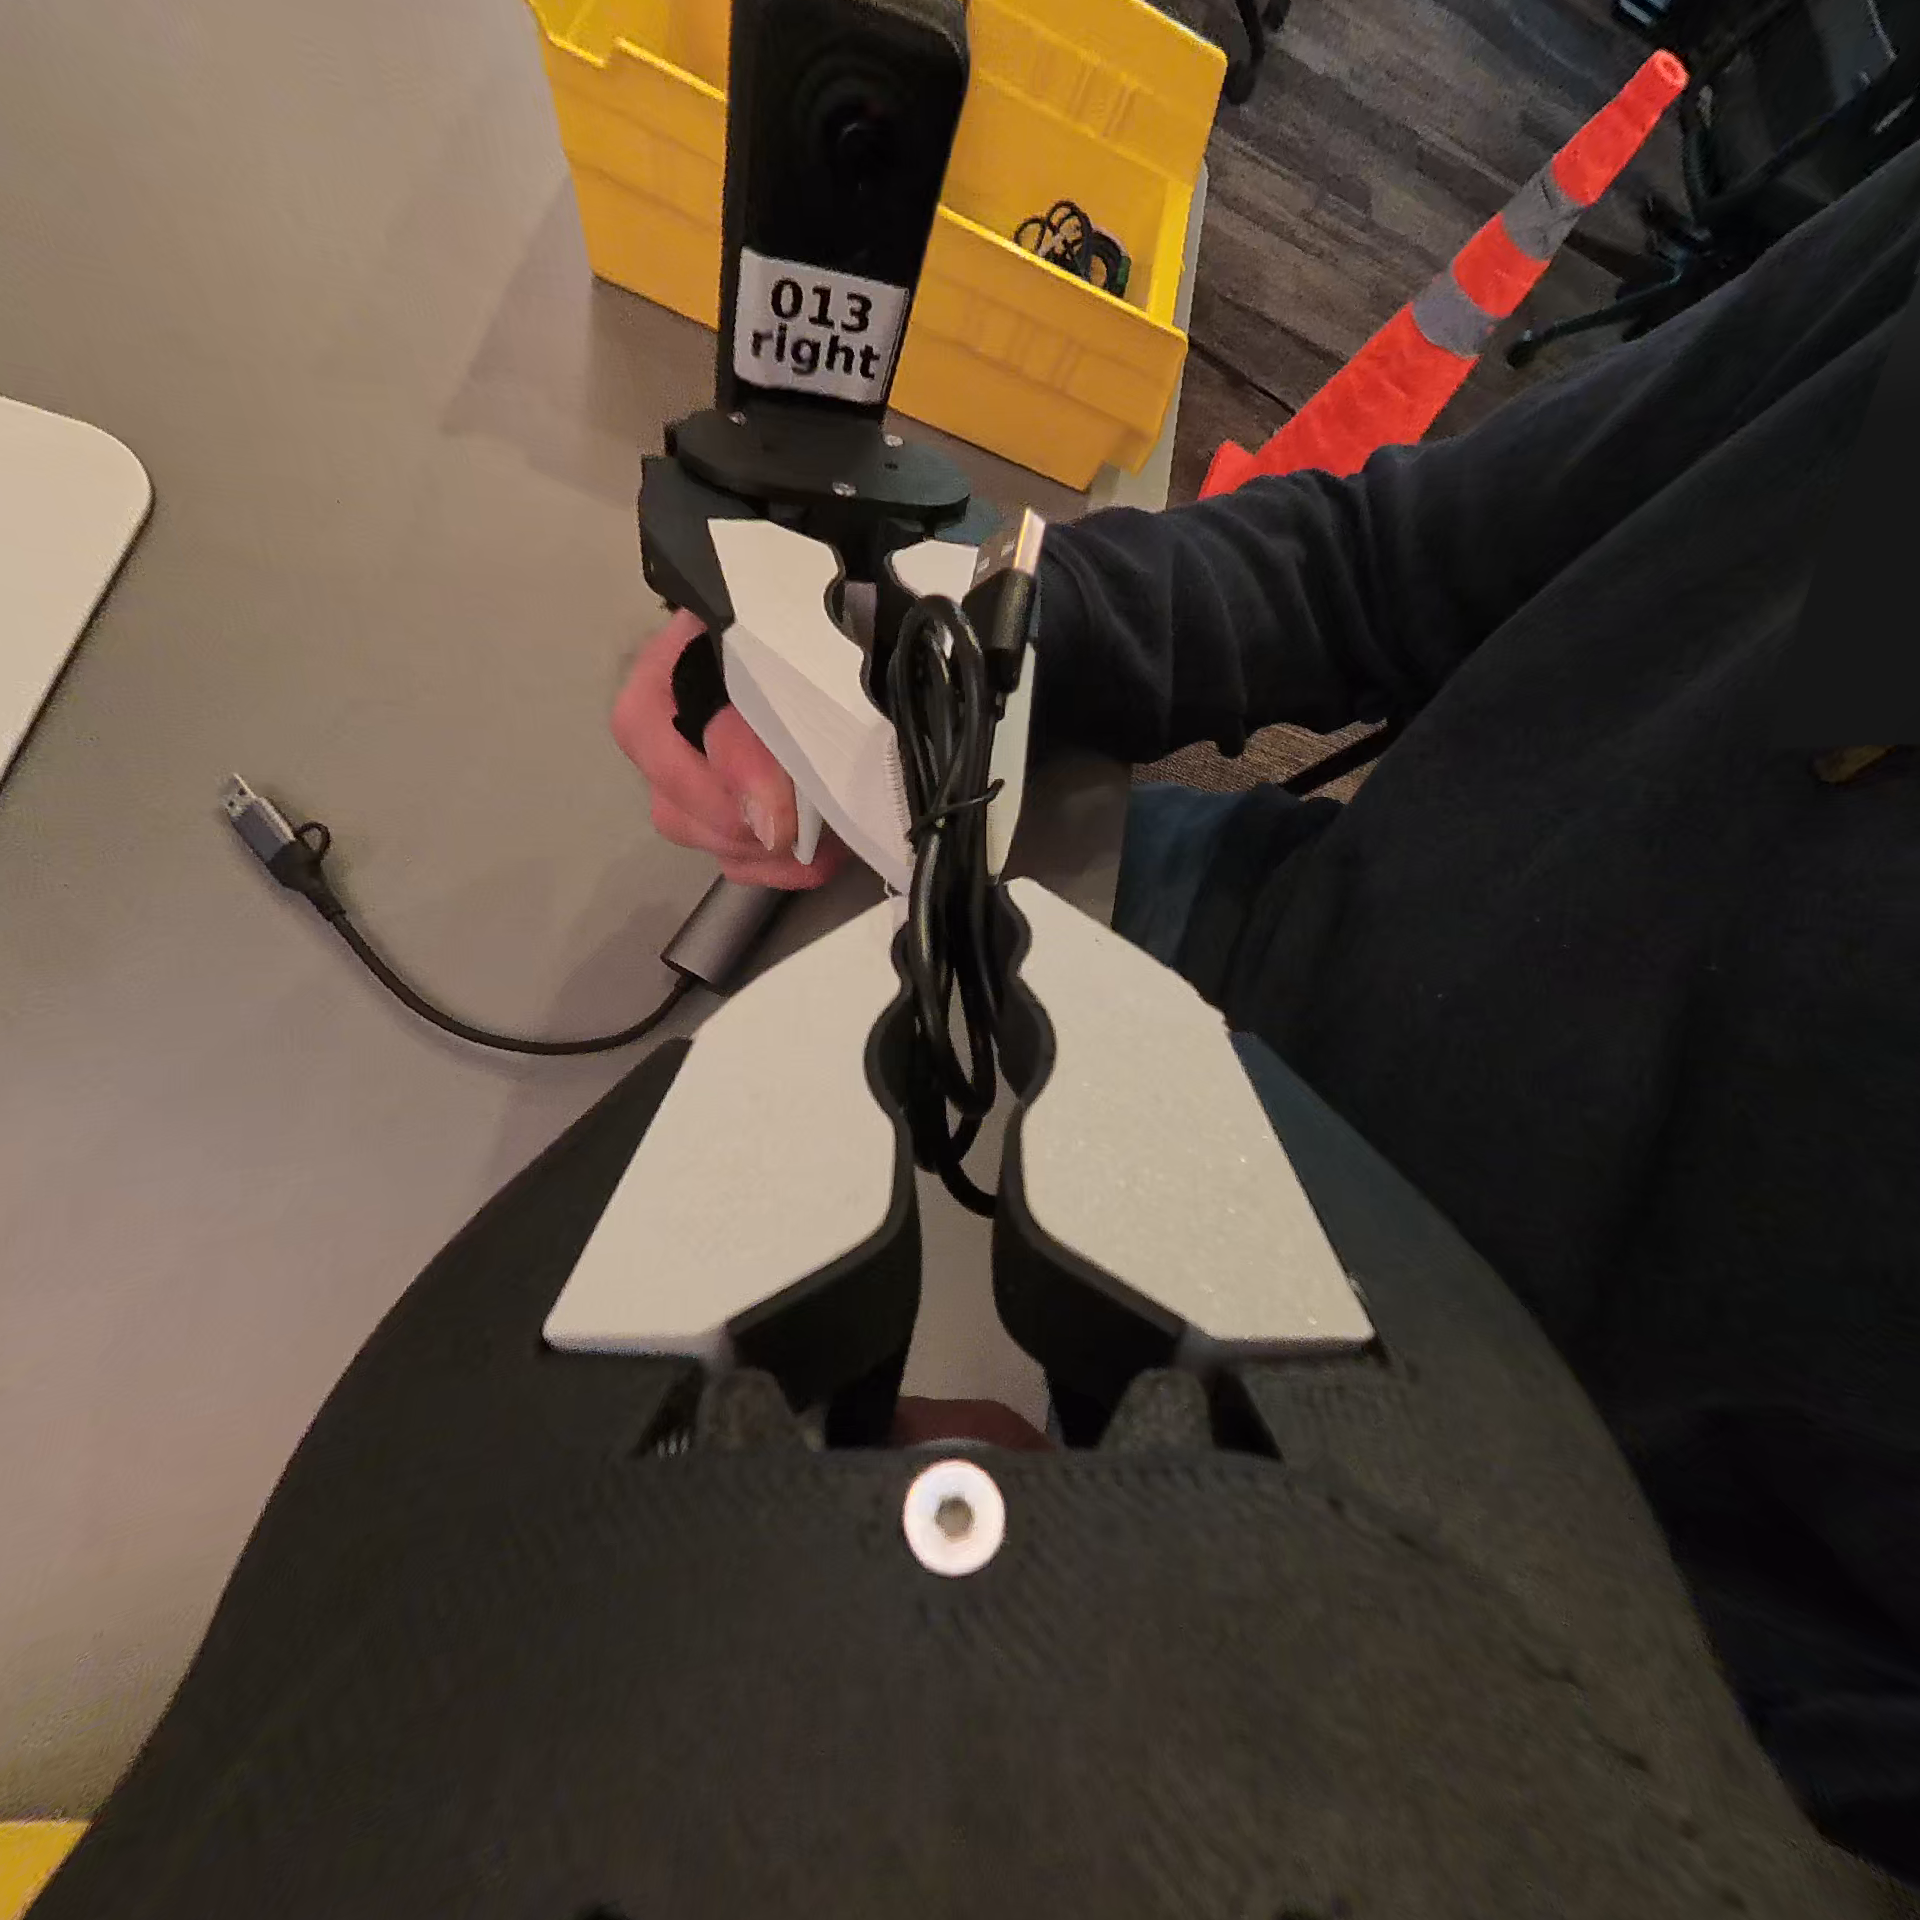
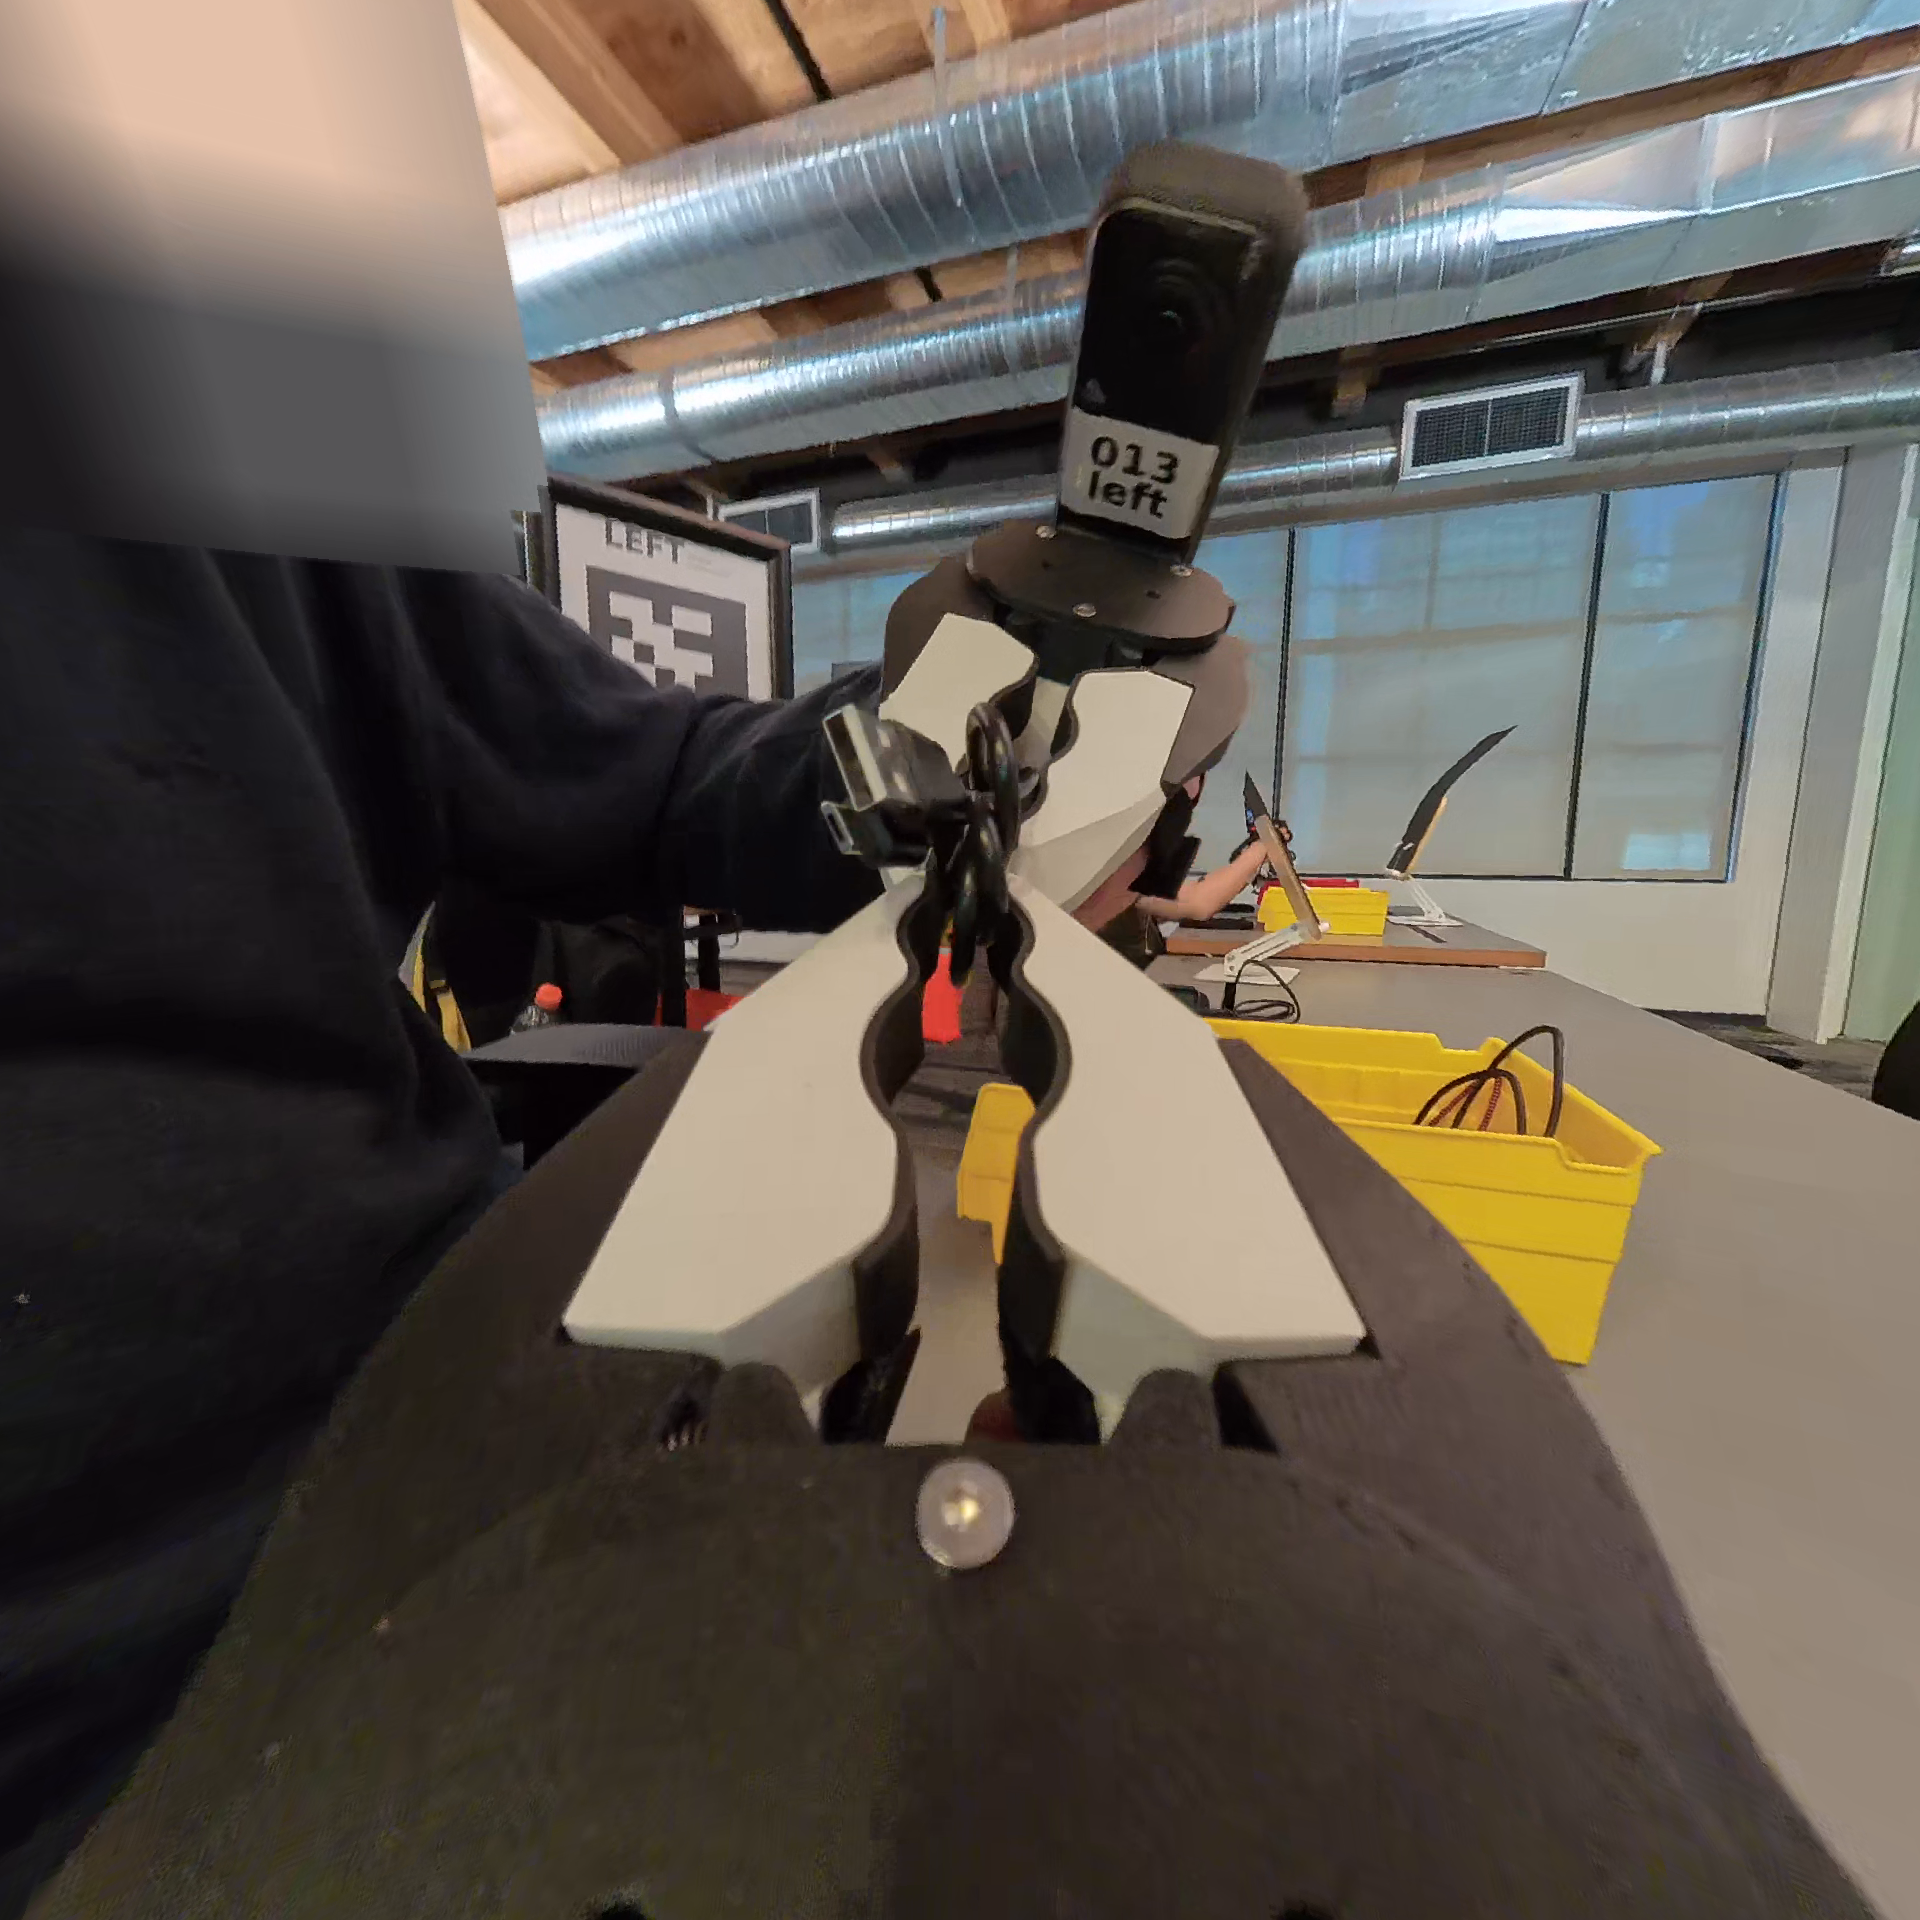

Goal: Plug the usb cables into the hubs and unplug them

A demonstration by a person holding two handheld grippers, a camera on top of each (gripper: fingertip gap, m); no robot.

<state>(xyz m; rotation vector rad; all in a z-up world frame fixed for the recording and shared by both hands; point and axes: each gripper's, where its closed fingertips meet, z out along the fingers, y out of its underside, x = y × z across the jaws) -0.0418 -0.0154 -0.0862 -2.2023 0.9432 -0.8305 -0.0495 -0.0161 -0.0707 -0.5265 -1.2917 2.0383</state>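
A bundled black USB cable point(image 1: 940, 748) tied with a wire twist hangs in the air between both grippers, its metal USB plug point(image 1: 1013, 556) pointing up. My left gripper point(image 1: 956, 909) is shut on the lower part of the bundle. My right gripper point(image 1: 940, 831) faces it tip to tip and pinches the same bundle. In the right wrist view the right gripper point(image 2: 961, 909) holds the cable point(image 2: 977, 831), and the plug point(image 2: 873, 790) sticks out to the left. A grey USB hub point(image 1: 727, 925) lies on the table, its short lead ending in a plug point(image 1: 249, 810).
A yellow bin point(image 1: 1049, 343) with coiled cables stands at the table's far edge; it also shows in the right wrist view point(image 2: 1455, 1184). An orange cone point(image 1: 1507, 260) stands on the floor. A white pad point(image 1: 52, 540) lies at left. The person's dark sleeve point(image 1: 1351, 623) is at right.
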